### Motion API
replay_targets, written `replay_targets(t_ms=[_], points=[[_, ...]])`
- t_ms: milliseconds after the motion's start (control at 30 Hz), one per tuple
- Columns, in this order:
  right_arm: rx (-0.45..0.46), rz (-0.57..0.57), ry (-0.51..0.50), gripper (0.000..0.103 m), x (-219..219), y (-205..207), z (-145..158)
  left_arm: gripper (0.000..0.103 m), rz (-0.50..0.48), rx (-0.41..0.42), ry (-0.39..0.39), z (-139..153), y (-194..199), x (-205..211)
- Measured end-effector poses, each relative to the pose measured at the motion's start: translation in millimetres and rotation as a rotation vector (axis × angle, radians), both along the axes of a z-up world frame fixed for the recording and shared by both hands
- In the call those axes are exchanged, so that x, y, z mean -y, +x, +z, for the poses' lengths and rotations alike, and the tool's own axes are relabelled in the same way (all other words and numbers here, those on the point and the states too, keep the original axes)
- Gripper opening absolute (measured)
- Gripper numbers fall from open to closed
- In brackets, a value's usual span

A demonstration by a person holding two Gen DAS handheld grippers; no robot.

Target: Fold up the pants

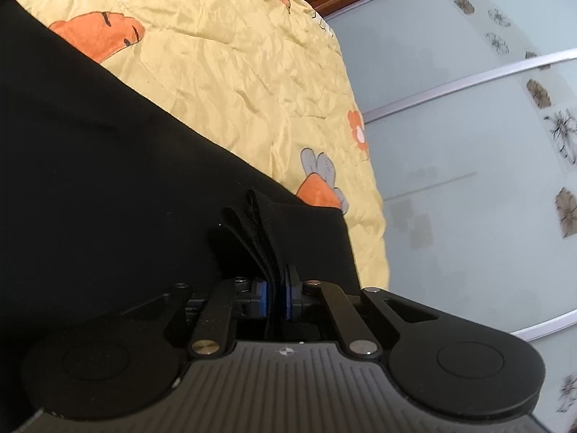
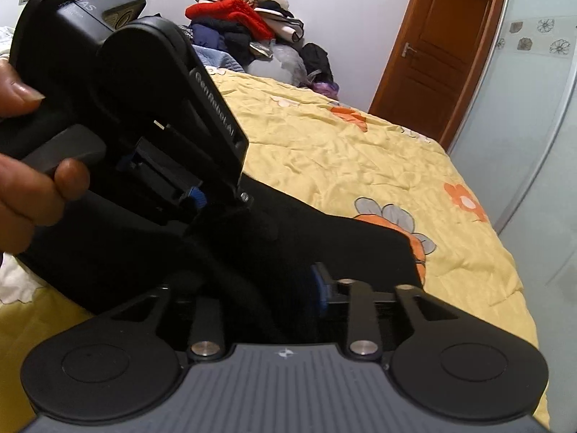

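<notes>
On the left tool [image 2: 212,202], up-left of our right one, we read "GenRobot.AI" and "DAS".

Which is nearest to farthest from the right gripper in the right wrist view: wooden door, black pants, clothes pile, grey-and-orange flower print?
1. black pants, clamped in the right gripper.
2. grey-and-orange flower print, on the quilt, just right.
3. clothes pile, past the bed, upper centre.
4. wooden door, back right.

Black pants [image 2: 324,238] are seen lying on yellow bedspread [image 2: 360,151]. Fabric is bunched betw. right gripper [image 2: 263,288] pads, w/ blue pad [image 2: 319,288] pressed to it. Left gripper [image 2: 205,202], held by hand [image 2: 29,180], is clamped on pants just beyond. Clothes pile [image 2: 259,32] is seen at bedspread's far end.
</notes>
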State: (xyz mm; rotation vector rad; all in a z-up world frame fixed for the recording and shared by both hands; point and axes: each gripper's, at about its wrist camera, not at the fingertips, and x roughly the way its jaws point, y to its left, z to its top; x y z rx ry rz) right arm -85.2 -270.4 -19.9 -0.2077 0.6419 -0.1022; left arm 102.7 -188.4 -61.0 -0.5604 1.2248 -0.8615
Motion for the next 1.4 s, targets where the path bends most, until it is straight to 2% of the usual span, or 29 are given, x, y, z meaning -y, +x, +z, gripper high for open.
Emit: replay_targets(t_ms=[67, 167, 200, 233, 367, 633, 733, 900, 1033, 1067, 1167, 1233, 1300, 1400], points=[[-0.001, -0.006, 0.004, 0.037, 1, -1, -1, 0.023, 0.009, -0.006, 0.003, -2, 0, 1], [0.007, 0.003, 0.005, 0.036, 1, -2, -2, 0.021, 0.001, 0.005, -0.015, -2, 0, 1], [0.013, 0.011, -0.001, 0.028, -1, -4, -1, 0.01, -0.009, 0.027, -0.014, 1, -1, 1], [0.015, 0.027, -0.011, 0.017, -5, -5, 0, 0.007, -0.015, 0.057, 0.0, 4, -4, -1], [0.019, 0.081, -0.037, 0.014, -24, -6, 5, 0.005, -0.005, 0.17, 0.076, 22, -10, -15], [0.04, 0.227, 0.108, 0.014, -67, 14, 9, 0.005, 0.048, 0.432, 0.334, 56, -11, -60], [0.05, 0.281, 0.154, 0.014, -83, 19, 13, 0.005, 0.059, 0.448, 0.379, 58, -8, -75], [0.024, 0.33, 0.155, 0.014, -96, 26, 9, 0.006, 0.085, 0.43, 0.41, 50, -3, -88], [-0.015, 0.347, 0.168, 0.017, -98, 27, 3, 0.006, 0.082, 0.478, 0.463, 46, -6, -82], [-0.034, 0.347, 0.164, 0.018, -98, 26, 2, 0.009, 0.077, 0.493, 0.478, 46, -8, -80], [-0.063, 0.418, 0.169, 0.023, -89, 9, 15, 0.03, 0.087, 0.576, 0.563, 48, -15, -76], [-0.04, 0.465, 0.229, 0.023, -70, -11, 32, 0.035, 0.136, 0.631, 0.625, 53, -20, -79], [-0.001, 0.414, 0.292, 0.023, -38, -18, 47, 0.036, 0.19, 0.675, 0.642, 61, -23, -83], [0.001, 0.212, 0.325, 0.023, 15, 0, 49, 0.045, 0.165, 0.601, 0.548, 68, -15, -81]])
